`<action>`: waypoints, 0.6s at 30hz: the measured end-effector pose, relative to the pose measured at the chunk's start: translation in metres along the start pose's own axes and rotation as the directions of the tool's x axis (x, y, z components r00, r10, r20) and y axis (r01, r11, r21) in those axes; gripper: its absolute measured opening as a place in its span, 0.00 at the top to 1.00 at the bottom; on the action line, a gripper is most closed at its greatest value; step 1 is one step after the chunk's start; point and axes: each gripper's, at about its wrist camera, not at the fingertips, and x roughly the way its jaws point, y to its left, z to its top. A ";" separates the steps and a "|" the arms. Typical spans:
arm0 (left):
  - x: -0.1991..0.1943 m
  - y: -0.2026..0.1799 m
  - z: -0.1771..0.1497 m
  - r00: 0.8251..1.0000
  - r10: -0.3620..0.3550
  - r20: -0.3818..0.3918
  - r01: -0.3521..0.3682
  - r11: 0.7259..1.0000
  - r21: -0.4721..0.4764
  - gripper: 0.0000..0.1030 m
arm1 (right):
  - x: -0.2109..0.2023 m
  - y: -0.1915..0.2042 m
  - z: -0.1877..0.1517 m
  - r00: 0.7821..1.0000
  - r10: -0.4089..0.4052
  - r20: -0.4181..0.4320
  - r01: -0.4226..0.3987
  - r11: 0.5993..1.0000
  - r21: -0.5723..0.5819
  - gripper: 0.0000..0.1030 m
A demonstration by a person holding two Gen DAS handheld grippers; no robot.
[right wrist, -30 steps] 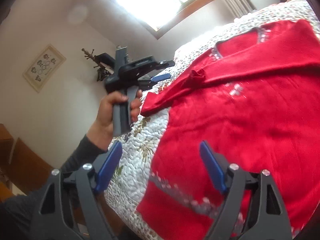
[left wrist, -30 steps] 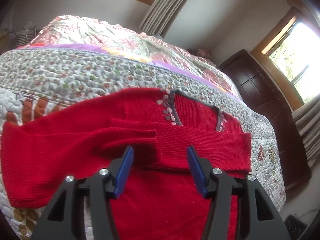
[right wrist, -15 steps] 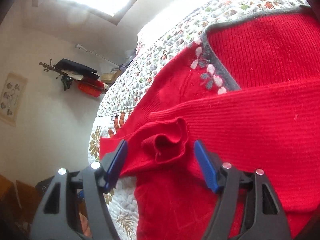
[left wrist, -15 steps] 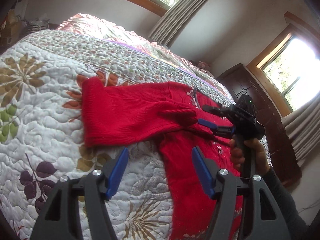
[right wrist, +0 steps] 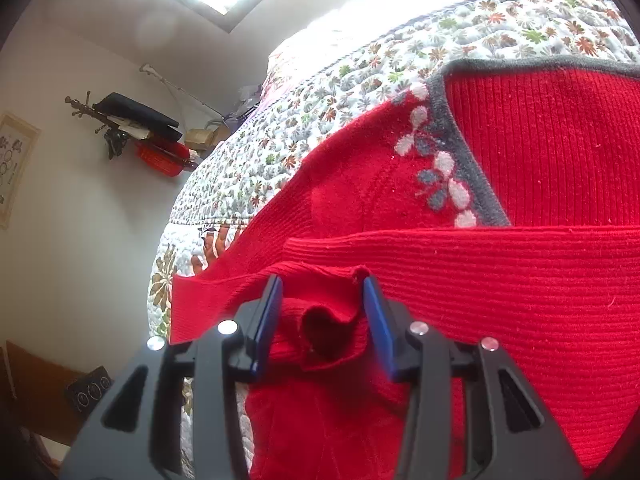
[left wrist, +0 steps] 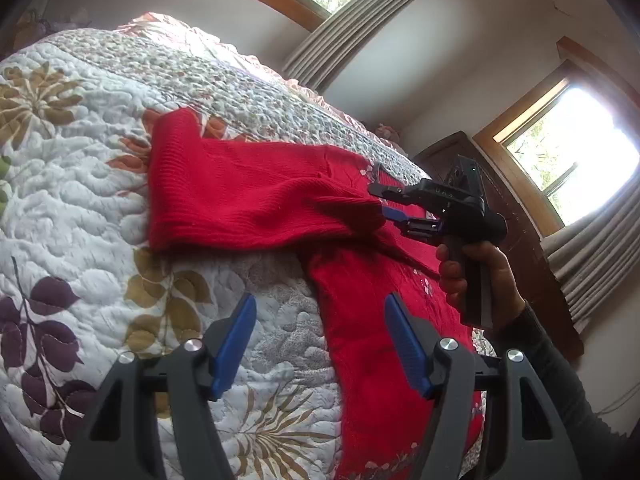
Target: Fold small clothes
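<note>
A red knitted sweater (left wrist: pixel 360 320) lies spread on a bed covered by a floral quilt (left wrist: pixel 80 200). One sleeve (left wrist: pixel 240 208) is folded across the chest, its cuff end gathered near the grey-trimmed neckline (right wrist: pixel 460 152), which carries small white and grey flower appliqués.

The right hand-held gripper (right wrist: pixel 324 312) sits right at that cuff. The bunched cuff (right wrist: pixel 324 328), its round opening facing the camera, fills the space between the two blue pads (right wrist: pixel 268 320), which stand narrowed on either side of it and appear to touch the knit; whether they are fully pinching the fabric cannot be told. Beyond its tips the second sleeve (right wrist: pixel 520 272) runs sideways as a ribbed band, and the neckline lies further ahead and to the right.

From the left wrist view, the right hand-held gripper (left wrist: pixel 380 204) is seen from the side, held by a hand (left wrist: pixel 472 272) in a dark sleeve, its tips at the end of the folded sleeve.

The left hand-held gripper (left wrist: pixel 320 340) hangs above the bed with its jaws wide apart and nothing between them. Below its left pad lies bare quilt; below its right pad lies the sweater's side edge. The folded sleeve stretches ahead of it and to the left.
</note>
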 end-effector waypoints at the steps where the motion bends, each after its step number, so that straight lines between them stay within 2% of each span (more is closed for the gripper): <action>1: 0.000 0.001 -0.002 1.000 -0.009 0.001 0.009 1.000 -0.010 0.35 | 0.004 0.000 0.001 1.000 -0.001 -0.002 0.001 1.000 -0.002 0.59; 3: 0.002 0.003 -0.007 1.000 -0.020 0.000 0.020 1.000 -0.022 0.35 | 0.009 0.000 0.003 1.000 0.001 -0.009 -0.001 1.000 -0.003 0.61; 4: 0.002 0.004 -0.011 1.000 -0.022 -0.002 0.022 0.999 -0.026 0.35 | 0.011 0.000 0.005 1.000 -0.003 -0.008 0.003 1.000 -0.008 0.70; 5: 0.004 0.006 -0.014 1.000 -0.024 -0.004 0.024 0.999 -0.031 0.35 | 0.012 0.001 0.006 1.000 0.001 -0.009 -0.001 1.000 -0.016 0.89; 6: 0.004 0.008 -0.017 1.000 -0.025 -0.007 0.025 0.999 -0.037 0.35 | 0.012 0.004 0.008 1.000 0.010 -0.005 -0.010 1.000 -0.026 0.96; 10: 0.006 0.016 -0.028 1.000 -0.025 -0.013 0.025 0.998 -0.052 0.35 | -0.004 0.015 0.021 0.991 0.097 0.087 -0.094 0.995 -0.042 0.97; 11: 0.006 0.016 -0.029 1.000 -0.027 -0.011 0.026 0.998 -0.053 0.35 | -0.005 0.012 0.025 0.993 0.072 0.098 -0.070 0.997 -0.022 0.97; 12: 0.007 0.017 -0.030 1.000 -0.028 -0.009 0.027 0.998 -0.056 0.35 | -0.002 0.005 0.027 0.996 0.011 0.089 -0.012 1.000 0.019 0.96; 14: 0.007 0.018 -0.030 0.999 -0.032 -0.007 0.032 0.998 -0.061 0.35 | 0.001 -0.007 0.026 0.991 -0.107 0.078 0.105 0.994 0.036 0.85; 15: 0.006 0.018 -0.030 0.999 -0.035 -0.007 0.034 0.998 -0.061 0.35 | -0.002 -0.012 0.024 0.990 -0.114 0.086 0.111 0.993 0.043 0.77; 16: 0.006 0.018 -0.030 0.999 -0.037 -0.007 0.037 0.998 -0.059 0.35 | -0.007 -0.016 0.021 0.991 -0.088 0.097 0.083 0.995 0.056 0.57; 17: 0.005 0.018 -0.031 0.999 -0.039 -0.008 0.038 0.998 -0.057 0.35 | -0.012 -0.018 0.018 0.992 -0.066 0.111 0.059 0.997 0.058 0.51; 18: 0.005 0.018 -0.031 0.999 -0.039 -0.009 0.038 0.998 -0.055 0.35 | -0.016 -0.018 0.015 0.991 -0.065 0.116 0.060 0.997 0.049 0.51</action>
